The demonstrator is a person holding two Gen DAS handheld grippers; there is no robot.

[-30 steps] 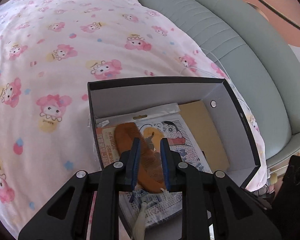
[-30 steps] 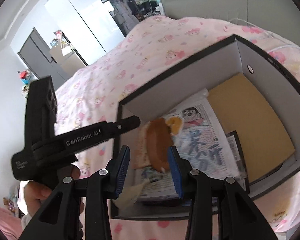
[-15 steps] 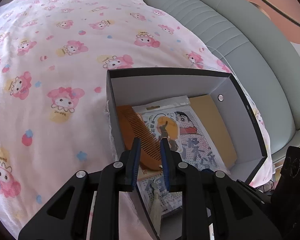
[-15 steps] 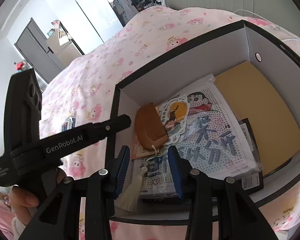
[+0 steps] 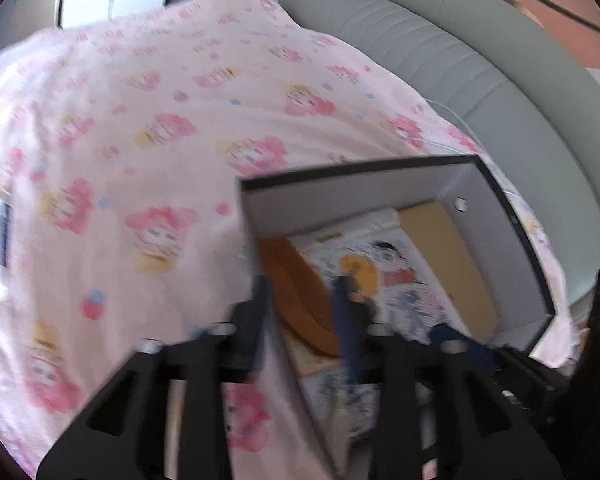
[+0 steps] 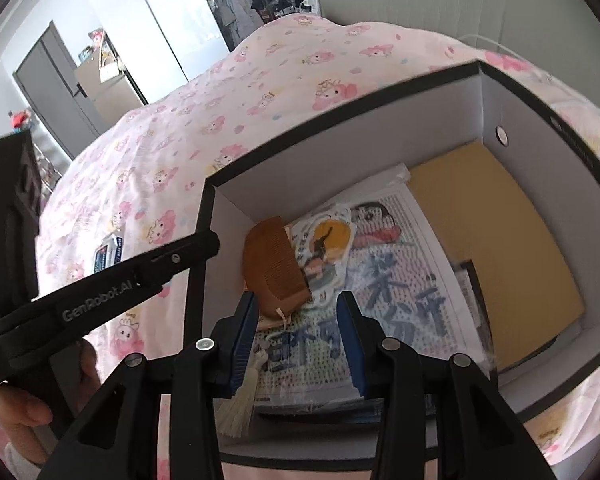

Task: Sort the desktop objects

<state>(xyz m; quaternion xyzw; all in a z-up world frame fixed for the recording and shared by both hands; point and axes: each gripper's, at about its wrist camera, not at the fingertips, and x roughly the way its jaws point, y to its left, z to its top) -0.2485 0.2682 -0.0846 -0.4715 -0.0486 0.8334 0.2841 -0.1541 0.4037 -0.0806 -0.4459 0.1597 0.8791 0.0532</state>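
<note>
A brown wooden comb (image 6: 274,264) with a cream tassel (image 6: 236,396) lies in the near left corner of the black-rimmed cardboard box (image 6: 340,104). It rests partly on a cartoon craft packet (image 6: 400,280). My left gripper (image 5: 304,320) hangs over that corner of the box (image 5: 360,172), its jaws opening. The comb (image 5: 296,280) shows between them in the blurred picture, but the pads do not press on it. Seen from the right wrist, the left gripper (image 6: 204,246) reaches to the box's left wall. My right gripper (image 6: 298,332) hovers over the packet with its jaws apart and nothing between them.
A tan card (image 6: 492,232) covers the box's right half. The box sits on a pink cartoon bedspread (image 6: 260,92), with a grey padded headboard (image 5: 440,68) behind. A small blue and white packet (image 6: 108,254) lies on the bedspread left of the box. A person's hand (image 6: 24,400) holds the left gripper.
The left jaws have spread and let go of the comb, which now lies in the box. The left view has swung left and blurred. The right gripper has edged closer to the box.
</note>
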